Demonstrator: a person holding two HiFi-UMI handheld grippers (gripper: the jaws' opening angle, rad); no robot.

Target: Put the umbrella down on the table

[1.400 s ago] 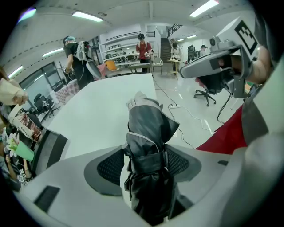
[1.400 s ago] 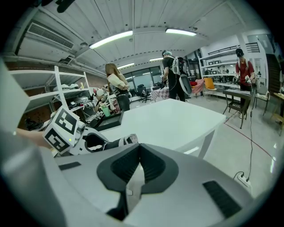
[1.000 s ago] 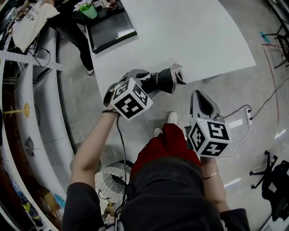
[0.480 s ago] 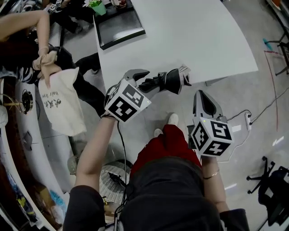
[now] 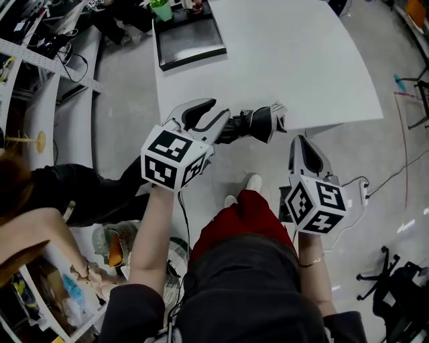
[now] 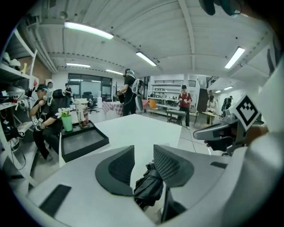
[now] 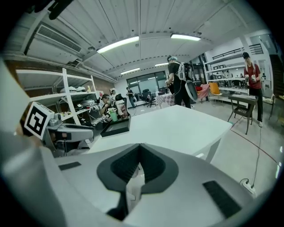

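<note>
A folded black umbrella [image 5: 255,124] sticks out to the right from my left gripper [image 5: 221,110], along the front edge of the white table [image 5: 288,60]. In the left gripper view the umbrella [image 6: 148,190] sits low between the jaws of that gripper [image 6: 143,155]. The jaws are closing, and the right pad lies against the fabric. My right gripper [image 5: 299,139] hangs over the floor just right of the umbrella's tip. Its jaws meet in the right gripper view [image 7: 140,148] with nothing held.
A black tray [image 5: 191,43] sits at the table's far left corner, with a green cup [image 5: 161,10] at its back edge. A person in dark clothes [image 5: 80,194] crouches on the floor to the left. Cables and a chair base lie on the floor at right.
My left gripper has risen and rolled, and its jaws have narrowed round the umbrella. The umbrella has shifted slightly right. The right gripper has stayed in place. The person at left has moved lower.
</note>
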